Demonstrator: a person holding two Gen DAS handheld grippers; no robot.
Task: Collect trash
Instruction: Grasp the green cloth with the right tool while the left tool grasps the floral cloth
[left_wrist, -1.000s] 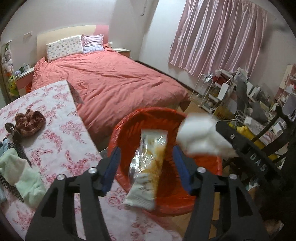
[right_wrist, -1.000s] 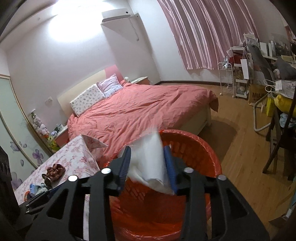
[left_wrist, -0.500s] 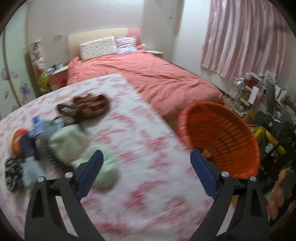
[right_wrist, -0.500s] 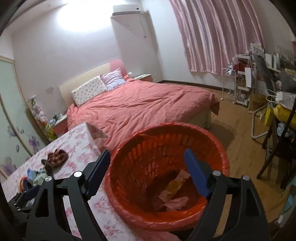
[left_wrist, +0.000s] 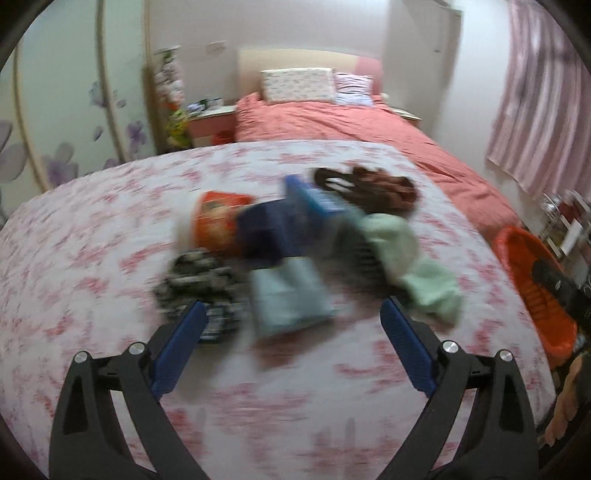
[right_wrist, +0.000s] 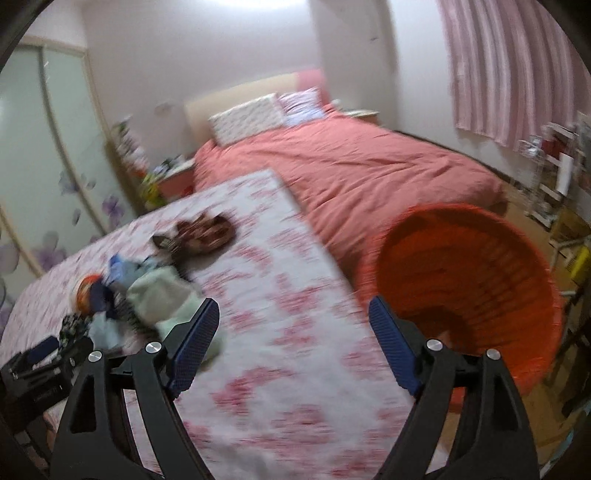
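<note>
My left gripper (left_wrist: 291, 317) is open and empty above the table with the pink flowered cloth (left_wrist: 92, 240). In front of it lies a blurred heap: an orange packet (left_wrist: 216, 221), a dark blue box (left_wrist: 273, 229), a pale blue packet (left_wrist: 290, 295), a black-and-white patterned item (left_wrist: 195, 280), a pale green cloth (left_wrist: 406, 258) and a brown item (left_wrist: 380, 188). My right gripper (right_wrist: 291, 317) is open and empty over the table's right edge (right_wrist: 314, 236). The orange basket (right_wrist: 480, 266) stands just right of it; its inside is blurred. The basket also shows in the left wrist view (left_wrist: 532, 269).
A bed with a salmon cover (right_wrist: 369, 166) stands behind the table. Pink curtains (right_wrist: 509, 62) hang at the right. A cluttered shelf (right_wrist: 557, 166) and wooden floor lie right of the basket. A nightstand (left_wrist: 210, 122) stands by the wardrobe doors (left_wrist: 62, 92).
Both grippers opened and let the packet and white tissue fall into the basket. Both have since swung left from the basket toward the heap on the table.
</note>
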